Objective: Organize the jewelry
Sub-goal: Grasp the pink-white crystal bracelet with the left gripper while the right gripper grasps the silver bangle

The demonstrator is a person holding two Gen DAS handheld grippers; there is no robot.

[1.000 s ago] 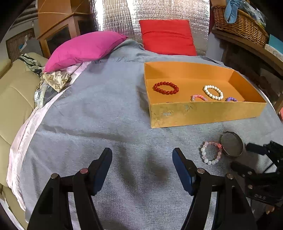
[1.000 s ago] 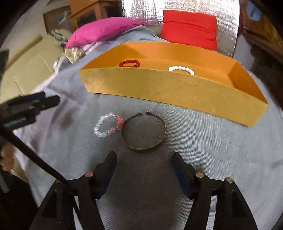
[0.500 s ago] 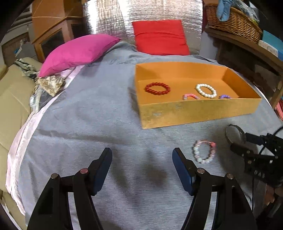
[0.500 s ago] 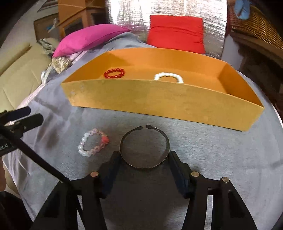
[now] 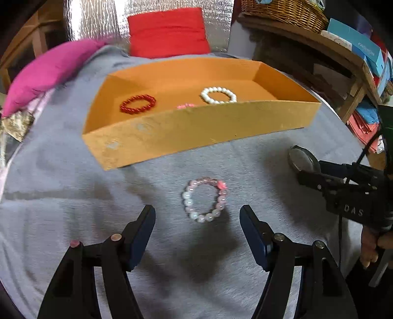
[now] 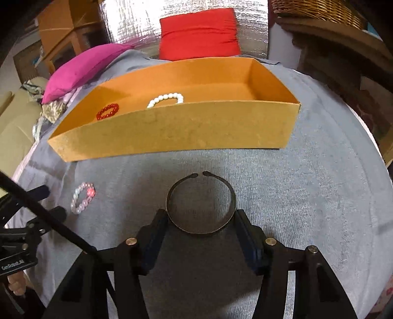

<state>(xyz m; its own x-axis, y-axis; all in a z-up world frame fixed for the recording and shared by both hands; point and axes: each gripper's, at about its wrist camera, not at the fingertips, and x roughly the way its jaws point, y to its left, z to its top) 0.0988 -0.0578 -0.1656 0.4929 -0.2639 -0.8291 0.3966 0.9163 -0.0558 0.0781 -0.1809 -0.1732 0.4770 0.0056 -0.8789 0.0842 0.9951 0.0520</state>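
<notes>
A pale pink bead bracelet [image 5: 205, 200] lies on the grey cloth just ahead of my open left gripper [image 5: 197, 223], between the lines of its fingers; it also shows in the right wrist view [image 6: 83, 197]. A dark metal cuff bangle [image 6: 201, 202] lies on the cloth with its rear half between the fingers of my right gripper [image 6: 201, 220], which stand beside it on both sides; I cannot tell if they touch it. The orange tray [image 5: 196, 127] [image 6: 172, 127] holds a red bead bracelet [image 5: 137, 103], a white bead bracelet [image 5: 218, 95] and a small pink one [image 5: 185, 106].
A magenta pillow [image 5: 46, 71] and a red pillow [image 5: 168, 32] lie beyond the tray. A wooden shelf with a wicker basket [image 5: 282, 11] and boxes stands at the right. A beige sofa [image 6: 14, 127] lies left of the table.
My left gripper moved right and forward, bringing the pale pink bracelet between its fingers' lines. My right gripper moved forward so its fingers flank the bangle, and narrowed somewhat.
</notes>
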